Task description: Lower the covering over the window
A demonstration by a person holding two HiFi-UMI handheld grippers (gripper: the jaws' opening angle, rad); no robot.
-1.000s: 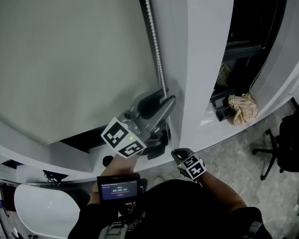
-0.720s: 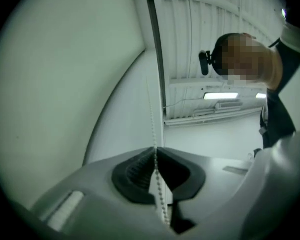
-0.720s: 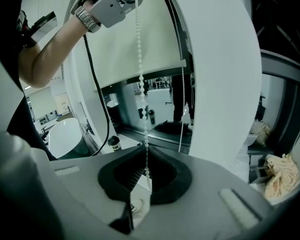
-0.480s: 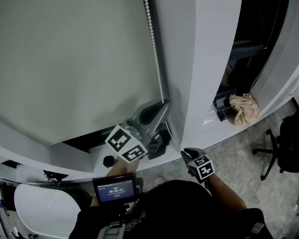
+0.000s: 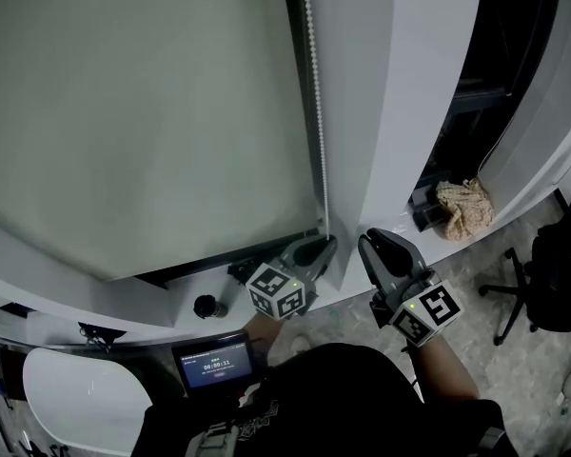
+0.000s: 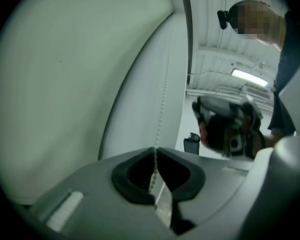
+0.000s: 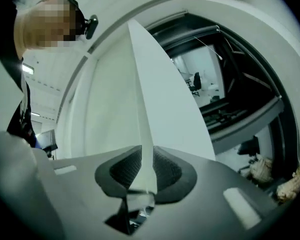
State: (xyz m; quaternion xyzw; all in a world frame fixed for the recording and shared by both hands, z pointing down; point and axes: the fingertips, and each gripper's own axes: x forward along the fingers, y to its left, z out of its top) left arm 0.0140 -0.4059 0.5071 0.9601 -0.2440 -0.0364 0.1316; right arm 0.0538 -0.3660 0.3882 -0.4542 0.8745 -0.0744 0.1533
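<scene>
Roller blind on bead chain: lowering mostly done, last strip open

Left, the pale blind (image 5: 143,112) hangs over nearly all of the window, and only a dark gap (image 5: 200,267) shows between its bottom edge and the sill (image 5: 67,272). This suggests the covering is most of the way down, with a short run left. Along the blind's right edge runs the bead chain (image 5: 314,84), down to the left gripper (image 5: 322,246) low by the sill. Its fingers (image 6: 135,171) have just closed and pinch the chain between their tips. Right of it, just beside the white wall corner (image 5: 400,112), the right gripper (image 5: 383,244) points upward. Its fingers have just been opening and stand moderately apart with nothing between them. Remaining, by estimate — a fresh hold higher on the chain and another pull or two.
</scene>
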